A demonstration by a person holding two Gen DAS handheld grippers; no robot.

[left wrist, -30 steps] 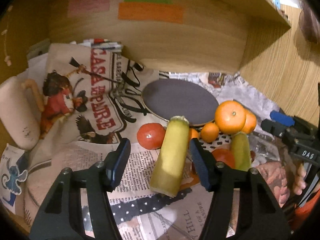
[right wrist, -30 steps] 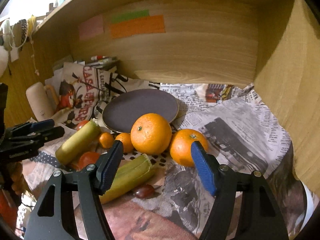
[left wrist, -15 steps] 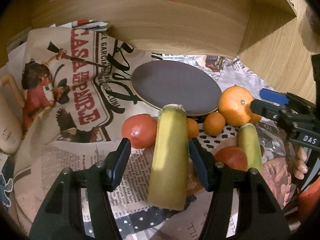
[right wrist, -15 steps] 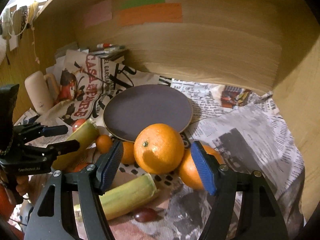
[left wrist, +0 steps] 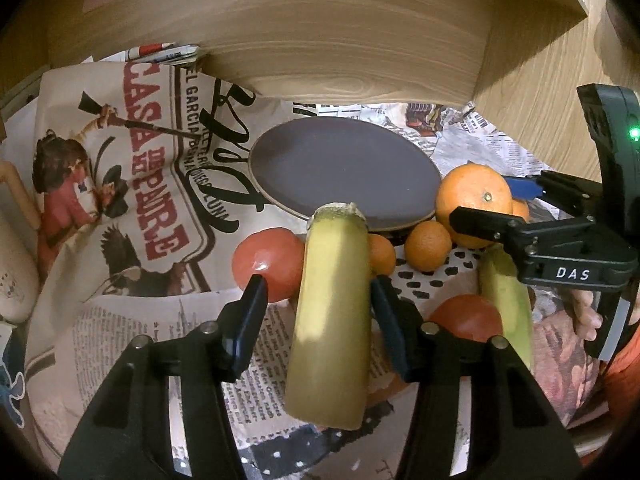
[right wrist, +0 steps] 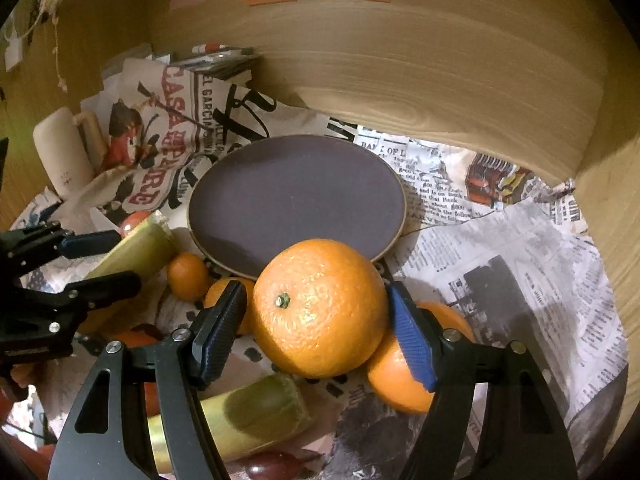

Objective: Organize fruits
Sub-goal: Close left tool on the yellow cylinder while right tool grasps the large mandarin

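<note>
A yellow-green stalk (left wrist: pixel 332 320) lies on the newspaper between the fingers of my left gripper (left wrist: pixel 318 280). Its jaws are closing, and a gap still shows at the left pad. A red tomato (left wrist: pixel 268 264) sits just left of the stalk, with small mandarins (left wrist: pixel 428 246) behind it. My right gripper (right wrist: pixel 316 288) straddles a large orange (right wrist: pixel 320 308), its jaws opening and its pads close at both sides. A second orange (right wrist: pixel 400 376) and a second stalk (right wrist: pixel 248 412) lie under that gripper. The dark plate (right wrist: pixel 296 200) stands bare behind the fruit.
A wooden shelf wall (right wrist: pixel 440 80) with sticky notes closes off the back and right. A cream mug (right wrist: pixel 60 152) lies at the far left on a printed cloth. Another tomato (left wrist: pixel 464 316) and a person's fingers (left wrist: pixel 584 308) are at the right.
Both grippers came forward and down onto the fruit. The left jaws narrowed around the stalk. The large orange, ahead of the right fingers before, now sits between them.
</note>
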